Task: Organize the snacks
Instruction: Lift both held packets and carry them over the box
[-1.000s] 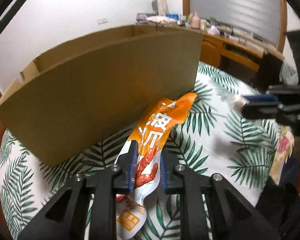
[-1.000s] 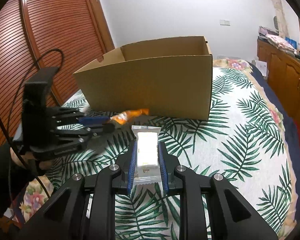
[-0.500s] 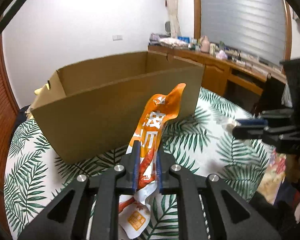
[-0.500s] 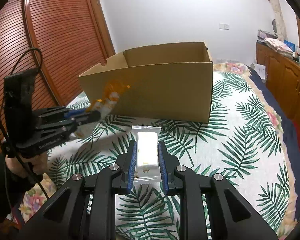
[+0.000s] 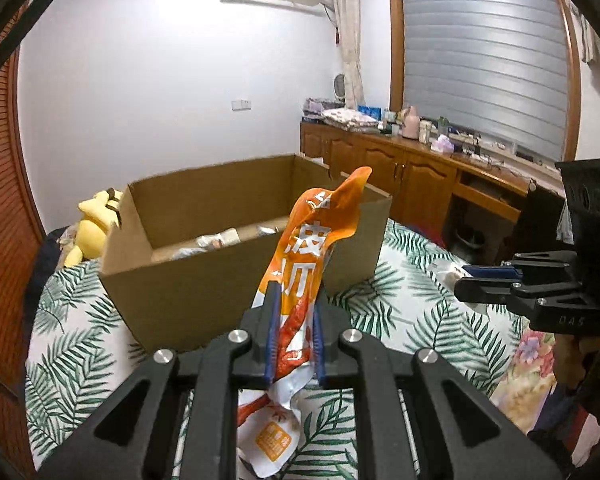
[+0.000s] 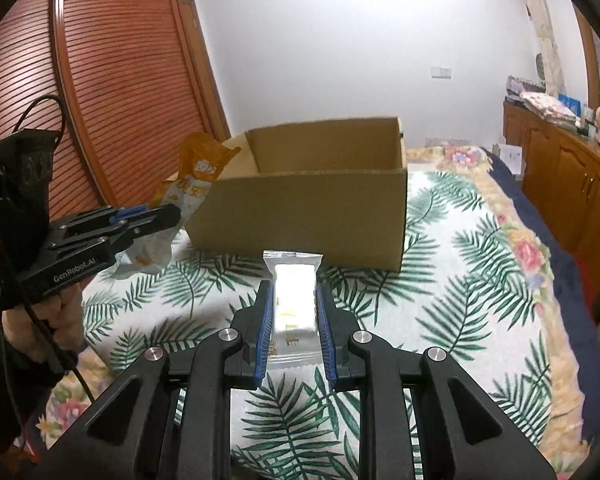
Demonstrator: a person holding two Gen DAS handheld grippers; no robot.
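Note:
My left gripper is shut on an orange snack pouch, held up off the bed in front of the open cardboard box. The pouch's top reaches above the box's near rim. Inside the box lie a few wrapped snacks. My right gripper is shut on a white wrapped snack bar, raised over the leaf-print bedspread short of the box. From the right wrist view, the left gripper with the orange pouch hangs at the box's left corner.
The box stands on a bed covered by a leaf-print spread. A yellow plush toy lies behind the box. Wooden cabinets with clutter run along the window side. A slatted wooden wardrobe stands on the other side.
The left gripper closed on the orange pouch and lifted it off the bedspread toward the box's rim, bringing the box interior into view. The right gripper rose slightly with the white bar.

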